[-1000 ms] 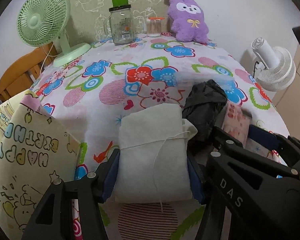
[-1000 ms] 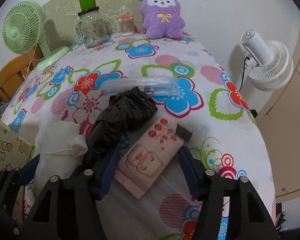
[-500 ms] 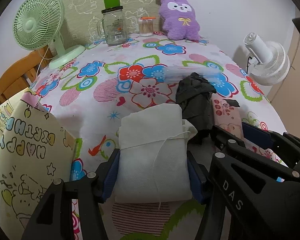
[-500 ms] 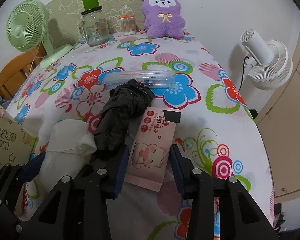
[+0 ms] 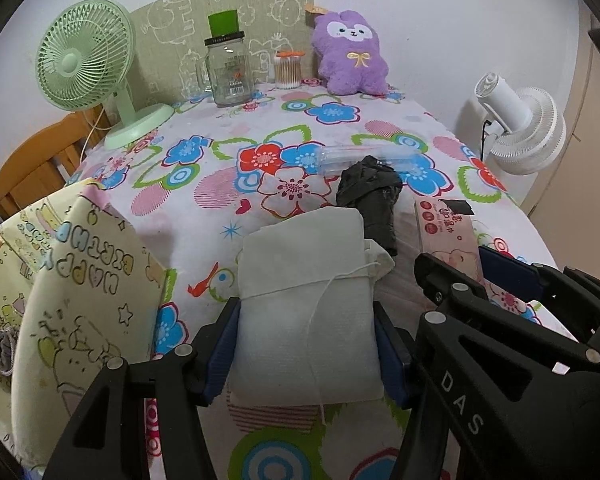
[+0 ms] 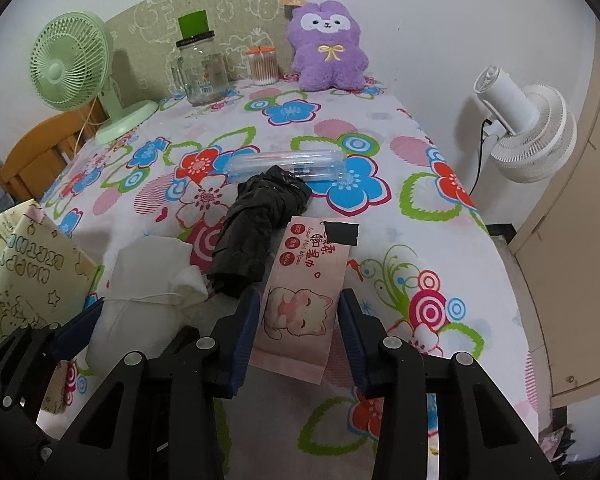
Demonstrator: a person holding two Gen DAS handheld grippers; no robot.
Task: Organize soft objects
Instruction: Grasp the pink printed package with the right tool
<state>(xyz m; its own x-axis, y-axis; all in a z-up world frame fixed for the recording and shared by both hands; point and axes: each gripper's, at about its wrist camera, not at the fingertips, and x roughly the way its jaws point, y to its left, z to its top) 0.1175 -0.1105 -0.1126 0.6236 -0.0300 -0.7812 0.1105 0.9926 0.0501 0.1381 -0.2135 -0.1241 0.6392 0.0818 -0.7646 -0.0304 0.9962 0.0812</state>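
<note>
- The left gripper (image 5: pixel 306 344), black with 2 ribbed blue pads, was clamped on a white, soft, rectangular non-woven pouch (image 5: pixel 306 300) tied across with a thin white string; both pads pressed its long sides near the front of the table.
- The right gripper (image 6: pixel 296 332), of the same black frame and blue pads, had just been closing its jaws and gripped a flat pink plastic pack of wet wipes (image 6: pixel 300 308) printed with a cartoon cat; the pads met the pack's 2 long edges. A small black flap lay at the pack's far end.
- A crumpled black, glossy plastic bag (image 6: pixel 256 232) lay between the pouch and the wipes pack, touching the pouch's far corner in the left wrist view.
- A clear, ribbed plastic tube-shaped case (image 6: pixel 288 164) lay crosswise just beyond the black bag.
- The table was covered by a white cloth with bold flower prints (image 5: pixel 204 216) in red, blue, green and pink.
- A pale yellow paper gift bag with cartoon print and lettering (image 5: pixel 68 288) stood at the table's left edge, beside the pouch.
- At the far end stood a mint-green plastic desk fan (image 5: pixel 84 68), a clear glass jar with a black rim and green cap (image 5: pixel 228 72), a small clear tub of cotton swabs (image 5: pixel 288 70) and a fluffy purple plush toy (image 5: pixel 352 54).
- A white plastic floor fan (image 6: pixel 528 128) stood off the table to the right.
</note>
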